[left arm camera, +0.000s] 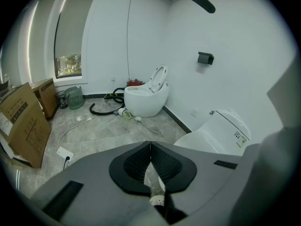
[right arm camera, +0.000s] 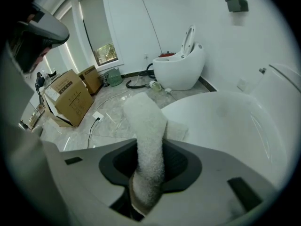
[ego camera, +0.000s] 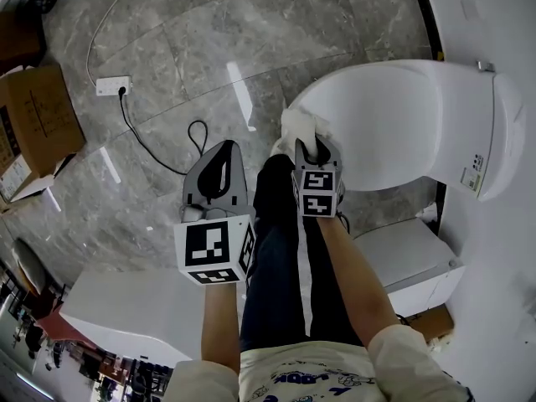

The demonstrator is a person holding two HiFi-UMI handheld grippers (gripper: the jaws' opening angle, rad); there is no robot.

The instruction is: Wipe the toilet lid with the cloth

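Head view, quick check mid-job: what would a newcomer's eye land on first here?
The large white toilet lid, closed, fills the upper right. The right tool is shut on a fluffy white cloth at the lid's front edge. The left tool hangs shut and empty over the grey marble floor, left of the person's leg.
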